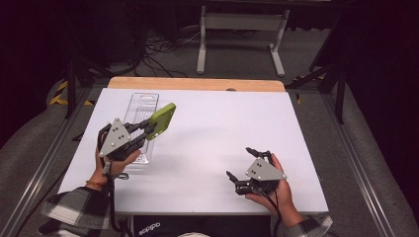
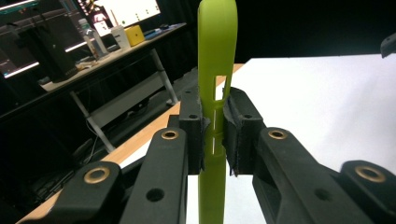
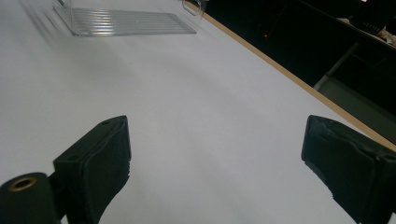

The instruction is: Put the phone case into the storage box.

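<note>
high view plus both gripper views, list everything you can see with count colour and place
green flat piece: 1, lime green with slots, clamped edge-on in the left gripper, held over the tray's right side
clear tray: 1, see-through ribbed plastic, lying on the far left part of the table
table: 1, white top with a wooden strip along the far edge
white frame: 1, white, on the floor beyond the table
cables: several, black, on the floor beyond the table
left gripper: 1, black with grey plate, jaws shut on the green flat piece, left side
right gripper: 1, black with grey plate, jaws wide apart, near right
hands: 2, checked sleeves, bottom edge
</note>
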